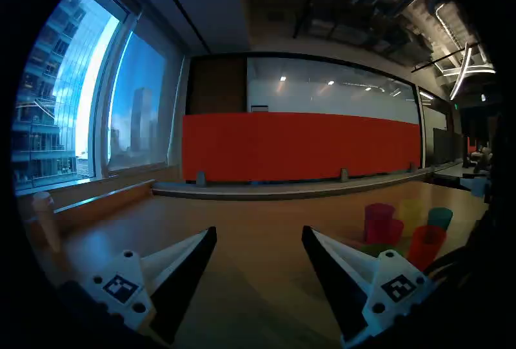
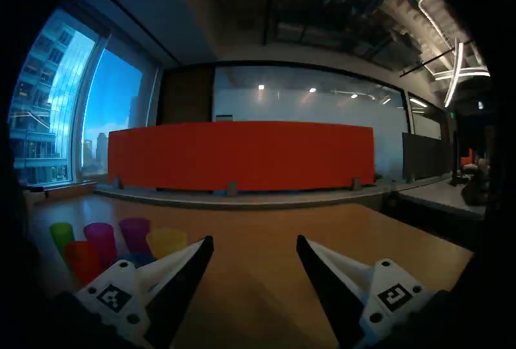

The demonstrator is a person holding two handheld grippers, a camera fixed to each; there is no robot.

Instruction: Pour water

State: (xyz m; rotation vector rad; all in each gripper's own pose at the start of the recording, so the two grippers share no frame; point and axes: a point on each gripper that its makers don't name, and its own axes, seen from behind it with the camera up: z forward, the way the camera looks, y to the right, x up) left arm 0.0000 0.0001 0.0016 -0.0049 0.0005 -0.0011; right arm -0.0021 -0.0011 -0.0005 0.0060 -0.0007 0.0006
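cups [image 2: 102, 236] partly hidden behind the right gripper [image 2: 253, 240].

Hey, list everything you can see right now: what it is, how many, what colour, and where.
cups: at least five, green, red, magenta, purple and yellow, clustered upright on the table, left of the right gripper's fingers
table: one, light wood, beneath both grippers
partition: one, red-orange, standing beyond the table's far edge
windows: two panes, blue daylight with buildings outside, on the left wall
ceiling lights: a few, white strips, upper right
left gripper: one, white and black fingers, open, nothing between them
right gripper: one, white and black fingers, open, nothing between them
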